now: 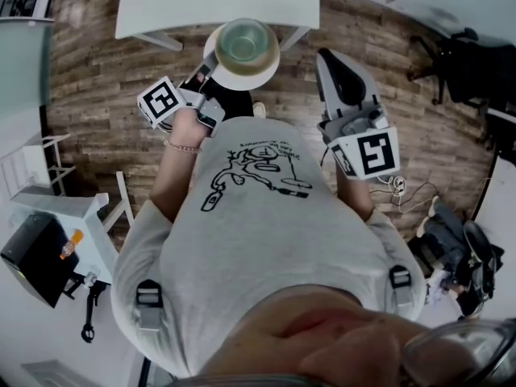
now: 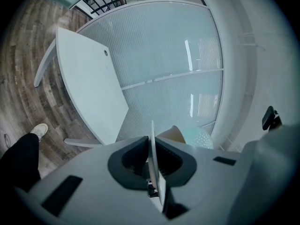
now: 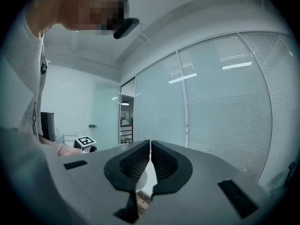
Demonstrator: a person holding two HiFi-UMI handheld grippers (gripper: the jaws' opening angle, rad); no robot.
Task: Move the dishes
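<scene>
A cream plate [image 1: 235, 79] carrying a greenish glass bowl [image 1: 246, 43] is held level above the wooden floor, just in front of the white table [image 1: 218, 2]. My left gripper [image 1: 210, 72] is shut on the plate's near-left rim. In the left gripper view the plate [image 2: 152, 129] shows edge-on as a thin white line pinched between the dark pads of the left gripper [image 2: 153, 149], with the bowl [image 2: 198, 137] behind them. My right gripper [image 1: 326, 61] is raised at the right, apart from the dishes. In the right gripper view the right gripper [image 3: 150, 146] is shut with nothing in it.
The table [image 2: 89, 88] stands before a frosted glass wall [image 2: 164, 55]. A black office chair [image 1: 459, 63] is at the far right, cables [image 1: 399, 188] and a bag [image 1: 451, 244] lie on the floor at the right. A white shelf unit [image 1: 68, 212] with a black box [image 1: 32, 256] stands at the left.
</scene>
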